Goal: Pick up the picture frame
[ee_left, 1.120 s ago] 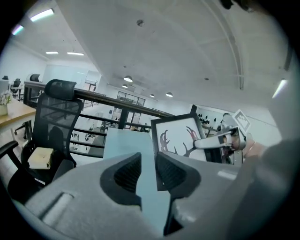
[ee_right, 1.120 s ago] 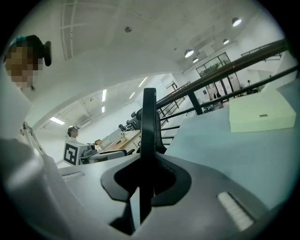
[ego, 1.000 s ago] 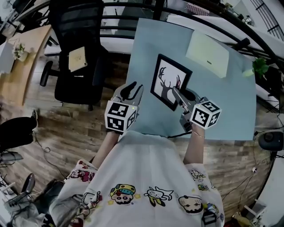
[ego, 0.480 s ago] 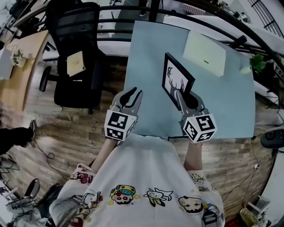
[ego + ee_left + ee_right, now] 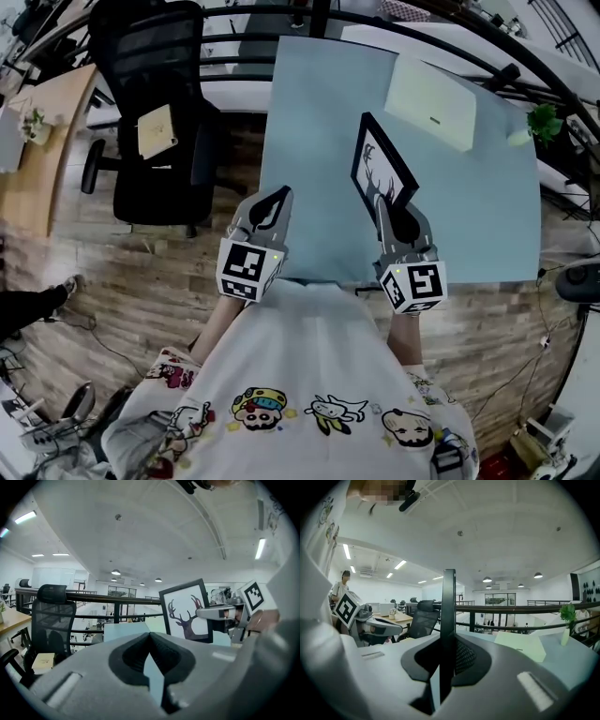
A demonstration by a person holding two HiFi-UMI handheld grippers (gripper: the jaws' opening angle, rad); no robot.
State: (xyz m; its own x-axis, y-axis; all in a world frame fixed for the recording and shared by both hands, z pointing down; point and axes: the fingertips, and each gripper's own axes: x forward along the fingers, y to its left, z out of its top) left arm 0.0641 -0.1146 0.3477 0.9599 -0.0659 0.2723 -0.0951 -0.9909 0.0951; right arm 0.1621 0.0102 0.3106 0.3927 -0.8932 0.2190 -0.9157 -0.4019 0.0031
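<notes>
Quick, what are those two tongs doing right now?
Left tongs: just closed, empty.
Right tongs: closed on the picture frame, gripping its edge.

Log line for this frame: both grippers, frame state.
left gripper: shut, jaws just closed, empty | right gripper: shut on frame edge | frame: upright over table

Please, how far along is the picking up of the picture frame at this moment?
Done: the right gripper is shut on the picture frame, gripping its edge. In hand: the lift, with the frame tilted up on edge above the blue table. Left: raising it clear; I cannot tell whether its lower edge is off the table.
</notes>
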